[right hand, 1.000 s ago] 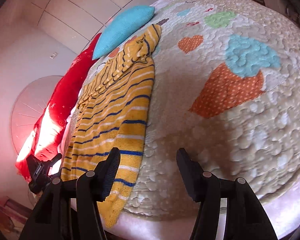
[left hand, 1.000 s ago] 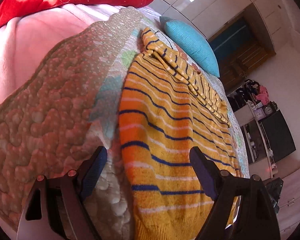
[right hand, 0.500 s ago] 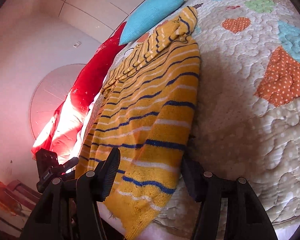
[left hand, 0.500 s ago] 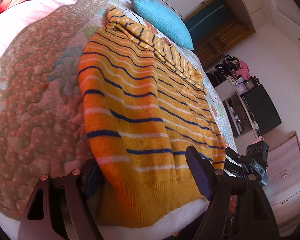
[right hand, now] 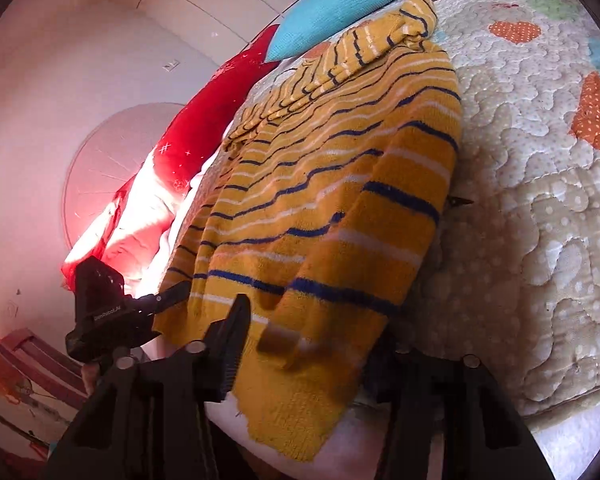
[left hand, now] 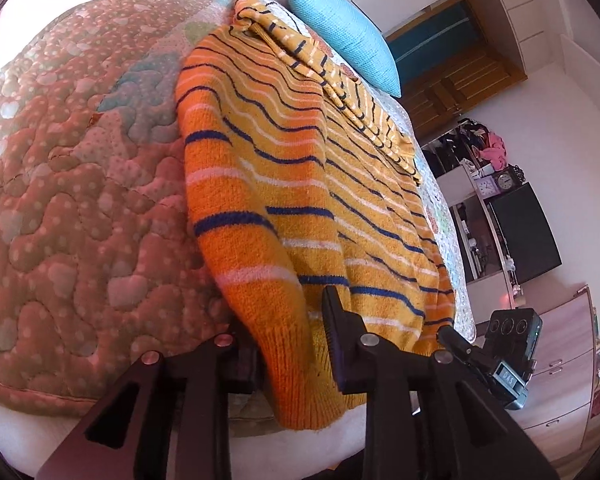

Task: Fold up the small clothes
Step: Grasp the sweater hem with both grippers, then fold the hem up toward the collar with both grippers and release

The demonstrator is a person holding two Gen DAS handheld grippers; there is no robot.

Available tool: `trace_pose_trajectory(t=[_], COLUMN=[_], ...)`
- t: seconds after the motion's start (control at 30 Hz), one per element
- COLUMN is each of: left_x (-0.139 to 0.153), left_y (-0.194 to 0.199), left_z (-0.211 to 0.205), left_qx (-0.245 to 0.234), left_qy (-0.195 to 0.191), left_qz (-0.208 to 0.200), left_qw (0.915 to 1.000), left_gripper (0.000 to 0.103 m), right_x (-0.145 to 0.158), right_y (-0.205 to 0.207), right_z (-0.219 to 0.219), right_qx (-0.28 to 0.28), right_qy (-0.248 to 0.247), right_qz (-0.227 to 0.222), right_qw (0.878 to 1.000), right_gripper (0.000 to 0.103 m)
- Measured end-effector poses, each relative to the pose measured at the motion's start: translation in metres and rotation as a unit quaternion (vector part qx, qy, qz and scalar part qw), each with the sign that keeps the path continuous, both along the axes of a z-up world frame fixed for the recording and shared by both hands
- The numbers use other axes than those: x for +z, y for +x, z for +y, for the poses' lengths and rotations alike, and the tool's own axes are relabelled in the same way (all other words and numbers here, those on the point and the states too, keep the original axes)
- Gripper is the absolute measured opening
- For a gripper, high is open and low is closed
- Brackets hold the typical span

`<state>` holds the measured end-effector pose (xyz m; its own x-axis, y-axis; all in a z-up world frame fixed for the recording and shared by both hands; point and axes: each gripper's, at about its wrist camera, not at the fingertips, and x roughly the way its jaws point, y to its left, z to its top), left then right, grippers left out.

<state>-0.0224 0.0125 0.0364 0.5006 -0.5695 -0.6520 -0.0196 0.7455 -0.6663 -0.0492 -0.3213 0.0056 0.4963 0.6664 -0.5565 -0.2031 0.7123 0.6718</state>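
Note:
A yellow-orange knit sweater (left hand: 300, 184) with blue and white stripes lies on a quilted bedspread (left hand: 60, 184), its sleeves folded across the far end. My left gripper (left hand: 288, 340) is shut on the sweater's near left hem corner, which bunches up between the fingers. My right gripper (right hand: 312, 344) is shut on the near right hem corner of the sweater (right hand: 340, 208). The hem hangs over the bed's near edge. Each gripper shows in the other's view, at the opposite corner.
A turquoise pillow (left hand: 340, 28) lies beyond the sweater and a red pillow (right hand: 204, 120) at the head of the bed. The heart-patterned quilt (right hand: 540, 160) stretches to the right. A dark cabinet (left hand: 524, 232) and drawers stand by the far wall.
Both grippers moved down to the sweater's hem and closed on its two near corners. The fabric now bunches and lifts between the fingers.

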Motion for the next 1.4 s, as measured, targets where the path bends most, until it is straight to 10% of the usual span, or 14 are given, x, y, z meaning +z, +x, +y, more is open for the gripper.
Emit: trace_pose_trajectory(t=[0.07,0.4,0.6,0.83,1.17,1.4], left_x=[0.0,0.055,0.049,0.044,0.124,0.075], left_y=[0.002,-0.06,-0.108,-0.101,0.061,0.211], left_z=[0.0,-0.002,-0.016,-0.005,0.001,0.002], left_qx=[0.023,0.05,0.031,0.037,0.062,0.066], left_qy=[0.026,0.072,0.109,0.07,0.078,0.099], left_qz=[0.018,-0.033,-0.026,-0.014,-0.088,0.0], left_qw=[0.9992,0.9956,0.9932,0.9968,0.9912,0.9929], left_gripper=[0.008,0.007,0.007,0.008,0.008,0.009], right_x=[-0.005,0.026,0.016,0.026,0.132,0.088], right_y=[0.008,-0.045,-0.082,-0.062,0.085,0.233], right_z=[-0.001,-0.028,-0.026,-0.033,-0.016,-0.014], right_qx=[-0.014,0.02,0.051,0.042,0.039,-0.027], right_qy=[0.016,0.08,0.035,0.039,0.021,-0.029], right_qz=[0.022,-0.006,0.009,0.008,-0.098,-0.006], right_qw=[1.0,0.997,0.998,0.998,0.994,0.999], right_gripper=[0.014,0.011,0.011,0.012,0.012,0.016])
